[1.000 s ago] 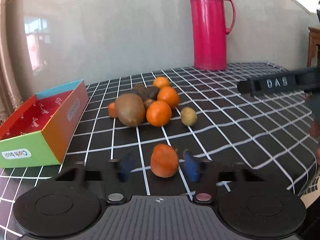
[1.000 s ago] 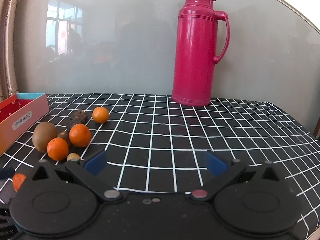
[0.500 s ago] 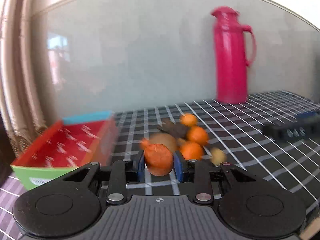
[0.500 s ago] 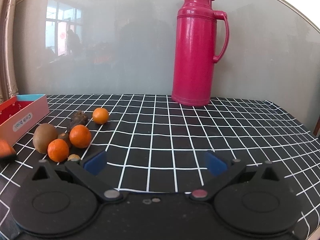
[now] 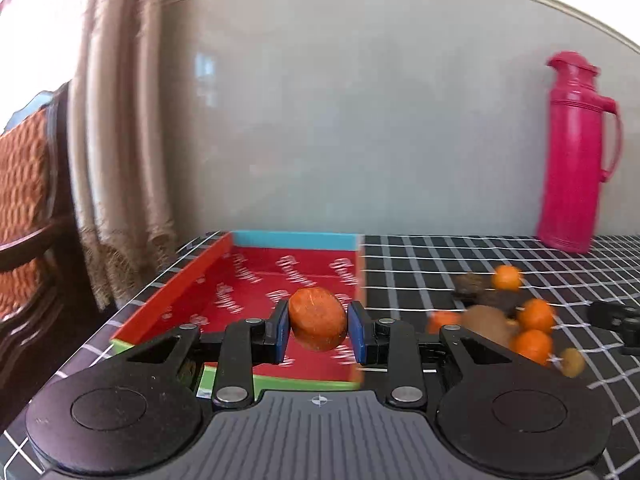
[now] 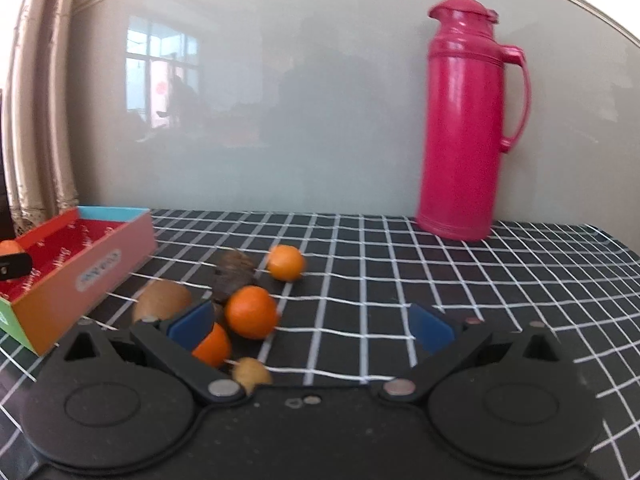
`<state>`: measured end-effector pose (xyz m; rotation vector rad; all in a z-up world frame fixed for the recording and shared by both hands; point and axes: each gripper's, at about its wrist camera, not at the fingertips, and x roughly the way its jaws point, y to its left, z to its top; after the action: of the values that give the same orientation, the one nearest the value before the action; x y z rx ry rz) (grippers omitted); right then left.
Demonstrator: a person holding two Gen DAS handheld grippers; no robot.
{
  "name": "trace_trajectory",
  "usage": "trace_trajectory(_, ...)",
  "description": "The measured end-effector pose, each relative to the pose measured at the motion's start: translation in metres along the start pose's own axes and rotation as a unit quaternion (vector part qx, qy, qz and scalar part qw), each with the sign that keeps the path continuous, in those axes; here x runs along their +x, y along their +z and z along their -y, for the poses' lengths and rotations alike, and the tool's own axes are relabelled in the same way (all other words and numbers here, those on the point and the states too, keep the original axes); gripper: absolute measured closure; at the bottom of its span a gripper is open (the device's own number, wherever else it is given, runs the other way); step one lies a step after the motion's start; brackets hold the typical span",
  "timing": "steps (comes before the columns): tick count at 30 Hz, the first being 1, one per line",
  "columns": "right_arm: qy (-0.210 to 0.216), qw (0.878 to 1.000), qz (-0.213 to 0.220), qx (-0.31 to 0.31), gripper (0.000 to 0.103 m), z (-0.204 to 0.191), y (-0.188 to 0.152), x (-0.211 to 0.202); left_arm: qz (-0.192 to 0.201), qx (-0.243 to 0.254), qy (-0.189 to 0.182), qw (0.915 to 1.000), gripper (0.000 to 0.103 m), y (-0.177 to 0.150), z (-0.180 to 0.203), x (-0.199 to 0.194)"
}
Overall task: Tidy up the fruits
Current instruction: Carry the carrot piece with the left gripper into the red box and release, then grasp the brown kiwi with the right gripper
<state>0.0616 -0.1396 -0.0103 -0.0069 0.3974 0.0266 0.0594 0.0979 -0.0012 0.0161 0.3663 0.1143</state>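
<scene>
My left gripper (image 5: 319, 330) is shut on an orange fruit (image 5: 318, 319) and holds it in the air over the near end of the open red box (image 5: 256, 280). The same fruit shows at the far left of the right wrist view (image 6: 10, 246). The fruit pile lies on the checked cloth right of the box: several oranges (image 6: 251, 312), a brown kiwi (image 6: 162, 300), dark fruits (image 6: 234, 272) and a small yellowish fruit (image 6: 250, 374). My right gripper (image 6: 312, 322) is open and empty, just above the cloth at the near side of the pile.
A tall pink thermos (image 6: 466, 120) stands at the back of the table against the grey wall. The box (image 6: 80, 268) sits at the table's left edge. A curtain (image 5: 120, 140) and a wooden chair (image 5: 32, 208) lie beyond that edge.
My left gripper shut on the orange fruit, lifted it off the cloth and swung it left over the box. My right gripper moved left toward the fruit pile, still open.
</scene>
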Motion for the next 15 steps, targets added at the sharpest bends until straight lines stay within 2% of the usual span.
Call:
trace_trajectory(2,0.005,1.000,0.002,-0.005,0.000,-0.006,0.000,0.000,-0.013,-0.016,0.004,0.9998,0.071,-0.004,-0.010,0.007)
trace_trajectory(3,0.007,1.000,0.002,-0.010,0.000,-0.009,0.000,0.001,-0.016,-0.022,0.005,0.9996,0.053,-0.006,-0.013,0.008)
trace_trajectory(4,0.008,1.000,0.003,-0.016,0.000,-0.012,0.000,0.001,-0.013,-0.028,0.003,0.9995,0.028,-0.006,-0.015,0.007)
trace_trajectory(6,0.010,1.000,0.005,-0.026,0.000,-0.017,-0.001,0.001,0.005,-0.033,0.006,0.9994,0.023,-0.006,-0.019,-0.001)
trace_trajectory(11,0.015,0.999,0.005,-0.040,0.000,-0.022,-0.002,0.000,0.007,-0.032,0.003,0.9995,0.022,-0.009,-0.020,-0.011)
trace_trajectory(13,0.016,0.999,0.004,-0.041,0.000,-0.022,-0.002,-0.001,0.011,-0.029,0.009,0.9995,0.012,-0.009,-0.020,-0.016)
trace_trajectory(15,0.026,0.999,0.002,-0.041,0.000,-0.022,-0.002,-0.002,0.021,-0.024,0.019,0.9993,0.006,-0.008,-0.020,-0.021)
